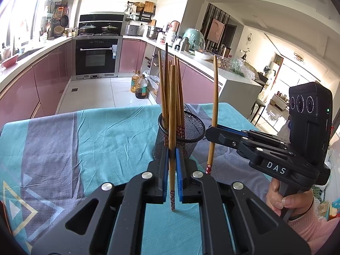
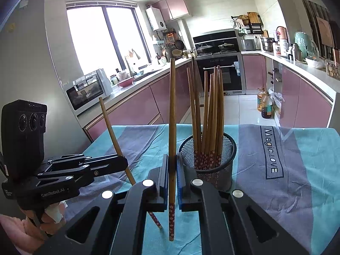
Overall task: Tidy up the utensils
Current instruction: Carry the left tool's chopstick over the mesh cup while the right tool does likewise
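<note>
the chopsticks (image 2: pixel 209 114) look like matt brown wood with patterned red ends. the holder (image 2: pixel 223 155) is black metal mesh. the table (image 1: pixel 85 140) wears creased, matt cloth. gripper fingers (image 1: pixel 180 170) are matt black plastic with ribbed blue pads.

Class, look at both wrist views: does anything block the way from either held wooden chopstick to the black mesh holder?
Nothing visible does. The left gripper and right gripper each clamp one wooden chopstick upright beside the black mesh holder. Only the chopsticks already standing inside crowd its opening.

Bright daylight, blown-out window (image 2: pixel 106 40), fisheye-warped edges
</note>
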